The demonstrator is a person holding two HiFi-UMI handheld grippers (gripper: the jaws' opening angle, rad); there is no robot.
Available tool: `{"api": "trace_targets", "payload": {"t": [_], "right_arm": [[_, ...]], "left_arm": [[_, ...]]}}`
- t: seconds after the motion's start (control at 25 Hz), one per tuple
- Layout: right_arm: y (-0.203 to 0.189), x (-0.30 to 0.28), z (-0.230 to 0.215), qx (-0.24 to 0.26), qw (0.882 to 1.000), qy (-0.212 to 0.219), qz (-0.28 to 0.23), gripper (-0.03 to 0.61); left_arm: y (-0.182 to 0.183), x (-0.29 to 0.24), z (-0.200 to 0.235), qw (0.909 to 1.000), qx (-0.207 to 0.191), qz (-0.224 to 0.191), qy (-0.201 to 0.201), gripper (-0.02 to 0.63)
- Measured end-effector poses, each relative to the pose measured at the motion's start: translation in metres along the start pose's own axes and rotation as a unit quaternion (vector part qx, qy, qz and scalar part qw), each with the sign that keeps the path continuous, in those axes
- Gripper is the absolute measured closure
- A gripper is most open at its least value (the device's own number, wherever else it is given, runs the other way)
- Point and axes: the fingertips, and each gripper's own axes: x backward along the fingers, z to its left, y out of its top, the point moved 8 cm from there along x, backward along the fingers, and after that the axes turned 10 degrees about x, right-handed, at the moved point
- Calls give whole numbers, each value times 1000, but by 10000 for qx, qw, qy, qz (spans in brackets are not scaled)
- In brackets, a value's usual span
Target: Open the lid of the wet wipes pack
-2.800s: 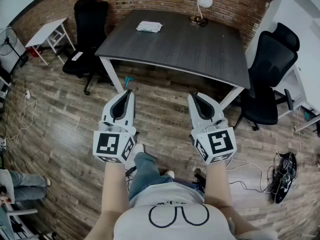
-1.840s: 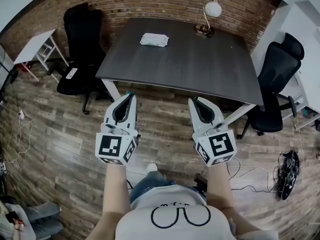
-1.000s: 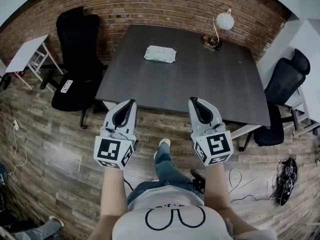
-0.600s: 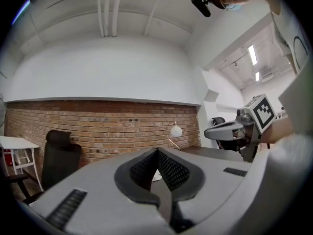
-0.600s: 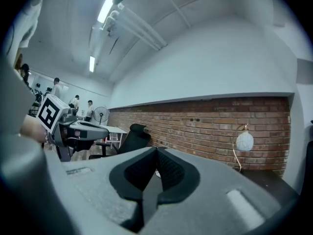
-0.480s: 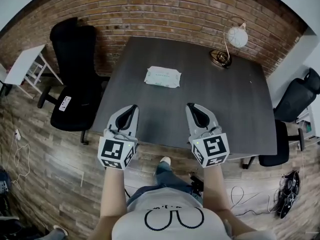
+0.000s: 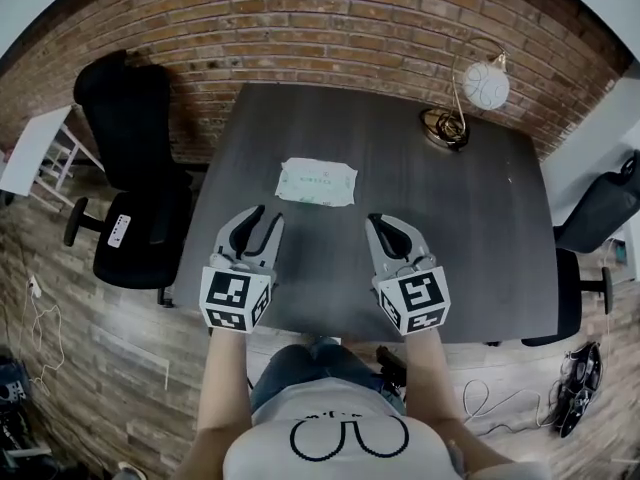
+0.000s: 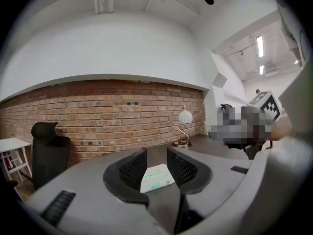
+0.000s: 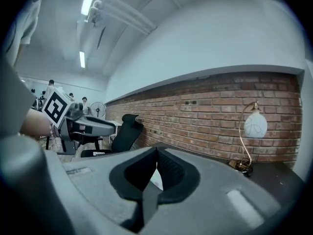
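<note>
Bright, even indoor light with soft shadows. Ceiling strip lights glare white. Fisheye distortion bows the brick wall; the gripper views' corners vignette black.

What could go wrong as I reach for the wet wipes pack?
1. The wet wipes pack lies flat and unheld on the smooth table; pushing its lid may slide it away.
2. The fingers of the left gripper are opening with nothing between them, but the right gripper is shut and could not pinch the lid yet.

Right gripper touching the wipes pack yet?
No, in the head view the right gripper hangs over bare table, short of the wipes pack.
</note>
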Motion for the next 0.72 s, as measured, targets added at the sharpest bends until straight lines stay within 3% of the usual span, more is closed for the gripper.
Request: {"api": "trace_targets", "payload": {"t": [0.2, 0.44, 0.72], "right_arm": [[-14, -23, -8, -168, 9997, 38, 164, 576], [-29, -48, -6, -297, 9987, 65, 397, 575], [-52, -89, -3, -623, 9948, -2, 810, 558]], "left_arm": [[-4, -29, 10, 9990, -121, 309, -305, 388], [-11, -60, 21, 9887, -681, 780, -1082, 388], [-32, -108, 45, 9710, -1178, 1408, -1532, 388]]}}
